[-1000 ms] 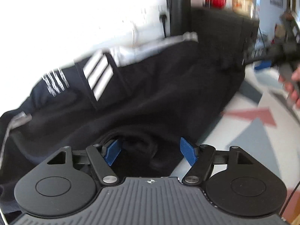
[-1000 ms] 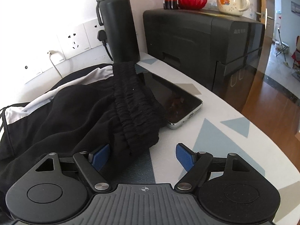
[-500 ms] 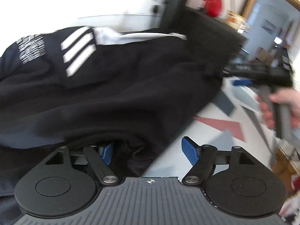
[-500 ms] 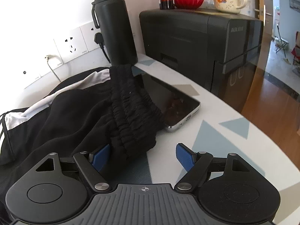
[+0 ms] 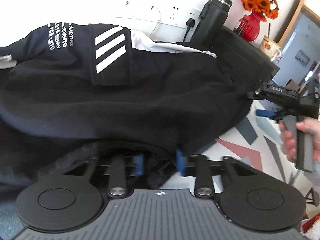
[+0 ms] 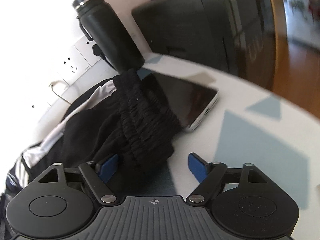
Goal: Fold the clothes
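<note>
One pair of black track pants (image 5: 152,92) lies on the patterned table (image 6: 250,140), its waistband over one phone (image 6: 190,102), beside one black flask (image 6: 108,34). The left gripper (image 5: 160,164), wide a second ago, has narrowed onto the fabric; the right gripper (image 6: 154,166) stays spread wide.

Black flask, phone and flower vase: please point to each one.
Black flask (image 6: 112,34), right wrist view, middle of its body.
Phone (image 6: 190,100), right wrist view, dark screen.
Flower vase (image 5: 251,27), left wrist view, red body.
</note>
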Tool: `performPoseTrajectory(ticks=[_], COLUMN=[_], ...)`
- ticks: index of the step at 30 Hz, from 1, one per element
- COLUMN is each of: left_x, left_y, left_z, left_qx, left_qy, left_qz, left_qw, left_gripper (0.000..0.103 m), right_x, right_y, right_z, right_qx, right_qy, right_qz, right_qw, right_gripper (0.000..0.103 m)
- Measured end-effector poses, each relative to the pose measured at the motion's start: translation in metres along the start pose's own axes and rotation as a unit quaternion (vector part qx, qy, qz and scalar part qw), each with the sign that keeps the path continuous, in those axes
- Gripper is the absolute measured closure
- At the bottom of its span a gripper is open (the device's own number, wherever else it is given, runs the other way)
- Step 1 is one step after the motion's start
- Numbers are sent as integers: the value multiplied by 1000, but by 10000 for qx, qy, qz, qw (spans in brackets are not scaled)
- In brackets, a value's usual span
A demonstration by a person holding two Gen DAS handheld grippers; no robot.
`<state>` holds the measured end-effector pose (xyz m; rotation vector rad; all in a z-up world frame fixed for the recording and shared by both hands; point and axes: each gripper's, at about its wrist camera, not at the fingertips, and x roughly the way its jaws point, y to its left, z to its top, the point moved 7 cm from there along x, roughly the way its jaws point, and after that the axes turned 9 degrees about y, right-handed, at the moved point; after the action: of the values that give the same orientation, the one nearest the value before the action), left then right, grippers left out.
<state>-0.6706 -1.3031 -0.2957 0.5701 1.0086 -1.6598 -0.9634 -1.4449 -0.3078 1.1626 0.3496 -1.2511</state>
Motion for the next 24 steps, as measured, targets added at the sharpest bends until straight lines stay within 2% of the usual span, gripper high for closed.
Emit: performPoseTrajectory(ticks=[1, 2, 3, 4, 7, 11, 14, 17, 22, 24], left_x=[-1, 0, 0, -3, -18, -25, -20, -26, -29, -34], left_y=[-1, -3, -5, -7, -14, -27, -29, -23, -19, -23], left_z=[-1, -1, -1, -2, -9, -33, -50, -45, -39, -38], left_qx=[38, 86, 134, 150, 165, 311, 269, 49, 175, 372], left_qy=[-9, -23, -37, -50, -142, -99, 51, 89, 125, 16], left_qz=[48, 114, 181, 209, 164, 132, 148, 25, 62, 181], left_qw=[10000, 9999, 9997, 9997, 9996, 9994, 9995, 9999, 9997, 9991], left_gripper=[84, 87, 89, 91, 94, 96, 95, 94, 93, 98], right_x=[4, 5, 3, -1, -10, 3, 8, 4, 3, 2], right_y=[3, 6, 9, 12, 14, 6, -1, -3, -3, -4], right_z=[0, 0, 3, 8, 18, 20, 19, 18, 17, 18], right_qx=[-31, -126, -261, -309, -165, -97, 41, 139, 113, 134], right_qy=[37, -18, -122, -237, -430, -181, -122, -107, -107, -130], right_qz=[4, -83, -202, -203, -37, -272, -242, -200, -219, -229], right_qw=[10000, 9999, 9994, 9990, 9989, 9994, 9996, 9996, 9996, 9996], right_gripper=[62, 67, 79, 81, 83, 83, 82, 81, 80, 81])
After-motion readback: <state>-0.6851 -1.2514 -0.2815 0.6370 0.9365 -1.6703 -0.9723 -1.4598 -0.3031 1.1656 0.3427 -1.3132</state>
